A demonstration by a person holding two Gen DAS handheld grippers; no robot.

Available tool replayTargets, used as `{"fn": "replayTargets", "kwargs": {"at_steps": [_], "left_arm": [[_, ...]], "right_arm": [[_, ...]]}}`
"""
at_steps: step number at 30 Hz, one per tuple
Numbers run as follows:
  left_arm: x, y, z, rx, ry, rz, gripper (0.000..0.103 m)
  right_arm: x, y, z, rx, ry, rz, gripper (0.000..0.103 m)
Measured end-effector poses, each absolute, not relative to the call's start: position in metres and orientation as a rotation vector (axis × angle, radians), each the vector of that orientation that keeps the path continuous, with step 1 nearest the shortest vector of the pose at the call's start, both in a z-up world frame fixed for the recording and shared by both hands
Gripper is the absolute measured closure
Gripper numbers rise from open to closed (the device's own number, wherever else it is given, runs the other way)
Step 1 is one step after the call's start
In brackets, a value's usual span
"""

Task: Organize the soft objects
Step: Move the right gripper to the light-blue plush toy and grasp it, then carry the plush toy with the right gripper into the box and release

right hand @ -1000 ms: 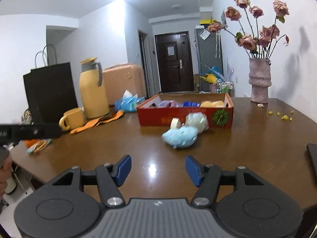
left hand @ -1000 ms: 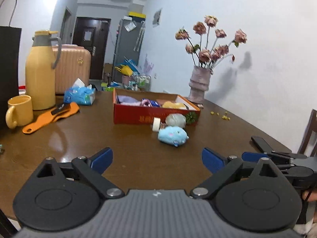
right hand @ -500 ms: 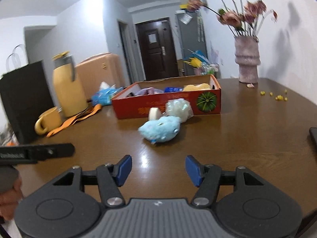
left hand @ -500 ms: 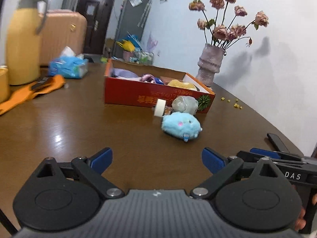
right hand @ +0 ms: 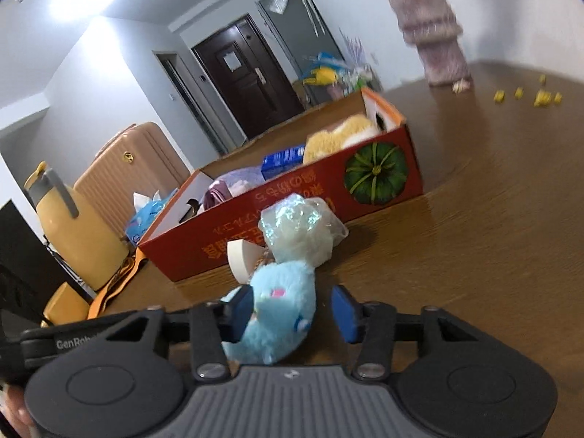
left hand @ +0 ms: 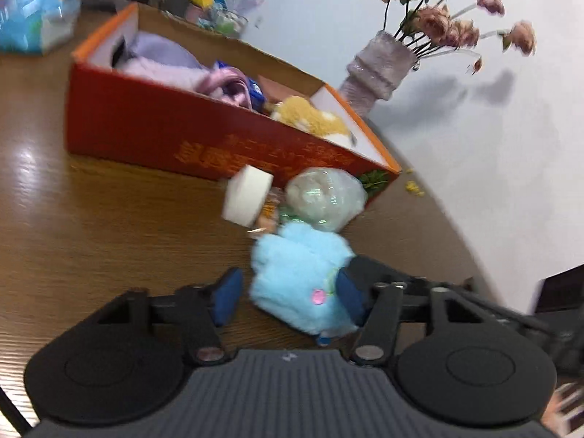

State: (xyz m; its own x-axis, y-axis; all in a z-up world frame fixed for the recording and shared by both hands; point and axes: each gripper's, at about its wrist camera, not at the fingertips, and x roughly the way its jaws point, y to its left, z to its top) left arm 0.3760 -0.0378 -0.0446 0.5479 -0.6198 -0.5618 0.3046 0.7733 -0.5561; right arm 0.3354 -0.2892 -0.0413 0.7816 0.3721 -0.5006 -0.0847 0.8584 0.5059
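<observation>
Nearest on the wooden surface [left hand: 91, 237], a blue plush toy [left hand: 299, 277] is straddled by both grippers at once. The left gripper [left hand: 288, 292] is seen partly open, its jaws having just been closing; the toy is touched by its right pad, while a small gap is left at the other pad. The right gripper [right hand: 292, 308] is likewise partly open, its jaws also having just been closing; the toy is met by its left pad and clear space is left before the right one. No firm squeeze is shown by either.

Just beyond the toy, a white tape roll [left hand: 246, 197] and a pale item wrapped in clear plastic [left hand: 325, 199] are set against the near wall of a red cardboard box [left hand: 164, 127]. Inside the box, a purple soft item [left hand: 160, 62] is seen on the left and a yellow plush [left hand: 310, 116] on the right. Farther off, a vase of dried roses [left hand: 379, 69] is placed by the wall, and a blue tissue pack [left hand: 29, 25] is seen at far left.
</observation>
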Motion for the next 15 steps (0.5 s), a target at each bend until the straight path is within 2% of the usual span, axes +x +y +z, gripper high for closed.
{"fn": "replayTargets", "kwargs": {"at_steps": [2,4,15], "left_arm": [[0.374,-0.038,-0.045,-0.429,0.824,-0.58,0.056],[0.368,-0.04,-0.043,-0.392,0.814,-0.575,0.057],[0.252,-0.037,-0.039,-0.366,0.791,-0.584,0.059]], "right_arm": [[0.343,-0.289,-0.046,0.51,0.639,0.283,0.07],[0.343,-0.289,-0.048,0.532,0.64,0.298,0.072],[0.251,-0.288,-0.045,0.465,0.658,0.39,0.072]]}}
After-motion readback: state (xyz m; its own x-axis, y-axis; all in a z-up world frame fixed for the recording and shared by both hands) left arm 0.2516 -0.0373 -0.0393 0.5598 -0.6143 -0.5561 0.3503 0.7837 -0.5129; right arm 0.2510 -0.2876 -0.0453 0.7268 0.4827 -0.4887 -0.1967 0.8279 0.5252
